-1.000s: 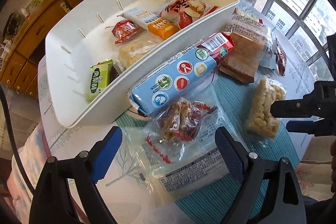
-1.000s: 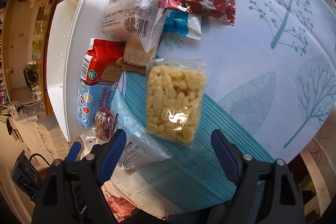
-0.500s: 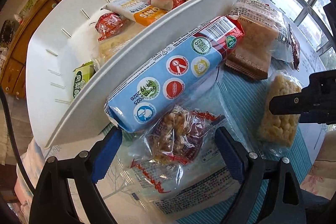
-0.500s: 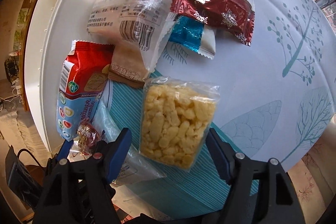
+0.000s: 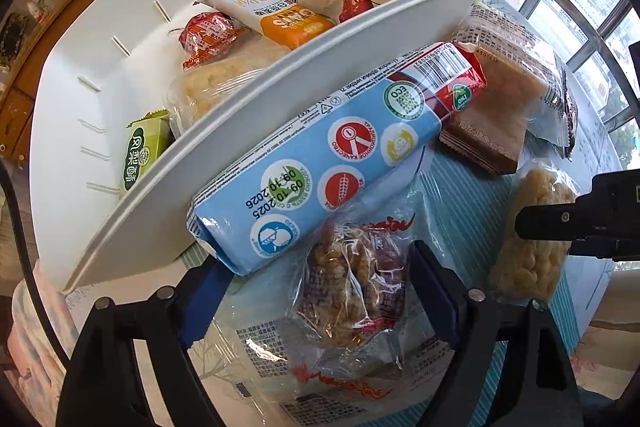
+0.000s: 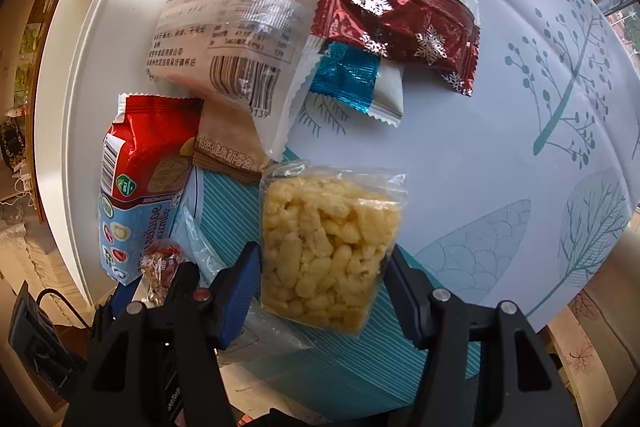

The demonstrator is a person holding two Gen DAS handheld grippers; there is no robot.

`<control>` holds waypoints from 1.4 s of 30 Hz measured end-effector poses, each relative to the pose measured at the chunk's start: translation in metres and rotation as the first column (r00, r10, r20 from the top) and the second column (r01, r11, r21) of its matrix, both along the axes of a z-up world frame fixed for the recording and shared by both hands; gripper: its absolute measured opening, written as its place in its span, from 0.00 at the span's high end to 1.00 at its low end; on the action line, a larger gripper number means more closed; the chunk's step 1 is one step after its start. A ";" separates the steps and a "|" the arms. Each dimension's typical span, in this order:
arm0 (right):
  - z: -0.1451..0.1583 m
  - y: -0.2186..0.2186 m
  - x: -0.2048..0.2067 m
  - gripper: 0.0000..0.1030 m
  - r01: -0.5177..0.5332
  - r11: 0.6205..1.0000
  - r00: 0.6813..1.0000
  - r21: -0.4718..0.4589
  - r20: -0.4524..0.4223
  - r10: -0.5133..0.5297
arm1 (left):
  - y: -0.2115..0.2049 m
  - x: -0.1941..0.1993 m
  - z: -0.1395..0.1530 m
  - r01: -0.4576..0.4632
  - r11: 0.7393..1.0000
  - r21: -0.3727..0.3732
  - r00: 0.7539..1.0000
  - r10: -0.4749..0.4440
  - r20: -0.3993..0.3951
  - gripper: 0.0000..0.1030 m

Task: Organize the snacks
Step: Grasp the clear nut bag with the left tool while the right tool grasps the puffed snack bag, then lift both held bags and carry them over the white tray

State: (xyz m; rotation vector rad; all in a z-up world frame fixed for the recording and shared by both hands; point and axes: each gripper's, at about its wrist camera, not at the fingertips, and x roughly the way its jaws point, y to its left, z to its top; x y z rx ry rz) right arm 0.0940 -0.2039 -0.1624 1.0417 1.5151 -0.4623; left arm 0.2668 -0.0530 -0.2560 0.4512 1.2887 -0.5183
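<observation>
- The bin (image 5: 248, 115) is plain white.
- The biscuit roll (image 5: 320, 171) is light blue with round red, green and yellow badges and a red end.
- The nut snack (image 5: 352, 291) shows brown clusters in clear film with red lettering.
- The puffed bar (image 6: 328, 247) is pale yellow in clear wrap.
- The foil packet (image 6: 396, 27) is dark red with silver snowflakes.
- The small packet (image 6: 352, 79) is shiny teal and white.
- The wafer pack (image 5: 488, 119) is matte brown.
- The surface (image 6: 500, 131) is white with teal tree prints; the mat (image 6: 224, 211) is teal with thin white stripes.
- Both grippers are black with blue pads (image 6: 240, 291).
</observation>
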 end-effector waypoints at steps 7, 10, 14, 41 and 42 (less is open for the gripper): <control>0.005 0.011 -0.017 0.41 0.002 1.000 1.000 0.003 -0.018 -0.001 | 0.014 0.001 0.003 -0.022 0.999 -0.030 0.999 0.022 -0.031 0.42; 0.009 0.014 -0.018 0.41 -0.002 1.000 1.000 0.006 -0.020 0.002 | 0.019 -0.002 0.005 -0.016 0.999 -0.032 0.999 0.015 -0.038 0.52; 0.015 0.021 -0.020 0.42 -0.012 1.000 1.000 -0.008 -0.021 0.012 | 0.021 -0.013 0.009 0.004 1.000 -0.029 0.999 -0.005 -0.032 0.54; 0.059 0.087 -0.048 0.42 -0.031 0.989 0.990 -0.143 0.133 0.050 | 0.092 -0.099 0.109 -0.008 0.988 -0.157 0.993 0.027 0.119 0.54; 0.063 0.091 -0.048 0.42 -0.035 0.988 0.987 -0.150 0.149 0.058 | 0.094 -0.099 0.112 -0.013 0.987 -0.157 0.992 0.033 0.125 0.54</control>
